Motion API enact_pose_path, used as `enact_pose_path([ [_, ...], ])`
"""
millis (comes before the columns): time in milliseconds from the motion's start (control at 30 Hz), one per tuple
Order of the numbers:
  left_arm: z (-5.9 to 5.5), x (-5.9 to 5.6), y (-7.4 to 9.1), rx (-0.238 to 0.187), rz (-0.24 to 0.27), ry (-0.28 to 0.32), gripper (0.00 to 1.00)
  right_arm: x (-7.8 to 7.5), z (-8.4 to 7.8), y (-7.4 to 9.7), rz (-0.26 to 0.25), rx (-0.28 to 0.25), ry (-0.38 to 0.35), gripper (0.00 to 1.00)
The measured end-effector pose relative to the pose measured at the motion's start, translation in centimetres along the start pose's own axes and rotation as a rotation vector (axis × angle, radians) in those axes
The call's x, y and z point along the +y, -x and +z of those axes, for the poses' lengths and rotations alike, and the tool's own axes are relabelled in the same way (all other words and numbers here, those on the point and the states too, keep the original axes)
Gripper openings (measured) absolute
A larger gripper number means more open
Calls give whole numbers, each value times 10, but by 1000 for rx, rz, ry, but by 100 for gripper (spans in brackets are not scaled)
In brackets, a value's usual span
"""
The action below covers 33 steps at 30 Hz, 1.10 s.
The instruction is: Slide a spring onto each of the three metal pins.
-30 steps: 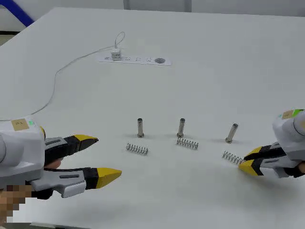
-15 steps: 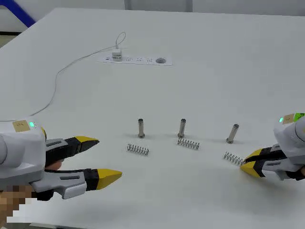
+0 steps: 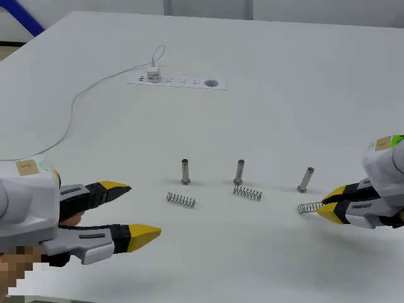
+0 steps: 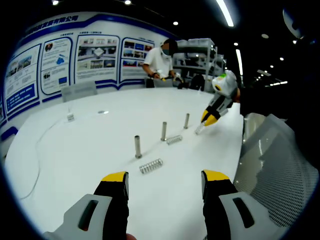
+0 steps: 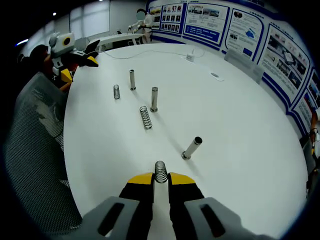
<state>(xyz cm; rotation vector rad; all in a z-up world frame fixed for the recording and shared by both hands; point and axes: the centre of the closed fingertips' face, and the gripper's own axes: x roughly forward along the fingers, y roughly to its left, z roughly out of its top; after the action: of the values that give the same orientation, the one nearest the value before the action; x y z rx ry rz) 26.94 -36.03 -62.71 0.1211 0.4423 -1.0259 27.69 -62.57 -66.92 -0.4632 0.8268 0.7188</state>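
thin coil spring (image 3: 309,207) pinched by one end in right tool (image 3: 328,203), poking left beside right pin (image 3: 307,179), left tool (image 3: 137,209) released, jaws wide, hovering near-left over counter (image 3: 284,95)

White worktable (image 3: 297,107) bears 3 upright silver metal pins: left pin (image 3: 185,171), middle pin (image 3: 239,171), right pin (image 3: 306,179). 2 coiled wire springs, left spring (image 3: 181,199) and middle spring (image 3: 247,192), lie beside them; white power strip (image 3: 177,81) and cable (image 3: 82,95) lie beyond.
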Motion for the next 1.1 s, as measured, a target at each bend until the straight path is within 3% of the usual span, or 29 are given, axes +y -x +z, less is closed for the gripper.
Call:
enact_pose_path([
  [400, -1, 2, 0, -11, 4, 8, 60, -3, 9, 5, -9, 2, -12, 12],
  [867, -2, 3, 0, -17, 5, 13, 60, -24, 56, 32, -59, -111, -41, 12],
  [1100, -3, 4, 1, -18, 11, 16, 60, -39, 65, 32, -84, -125, -47, 12],
])
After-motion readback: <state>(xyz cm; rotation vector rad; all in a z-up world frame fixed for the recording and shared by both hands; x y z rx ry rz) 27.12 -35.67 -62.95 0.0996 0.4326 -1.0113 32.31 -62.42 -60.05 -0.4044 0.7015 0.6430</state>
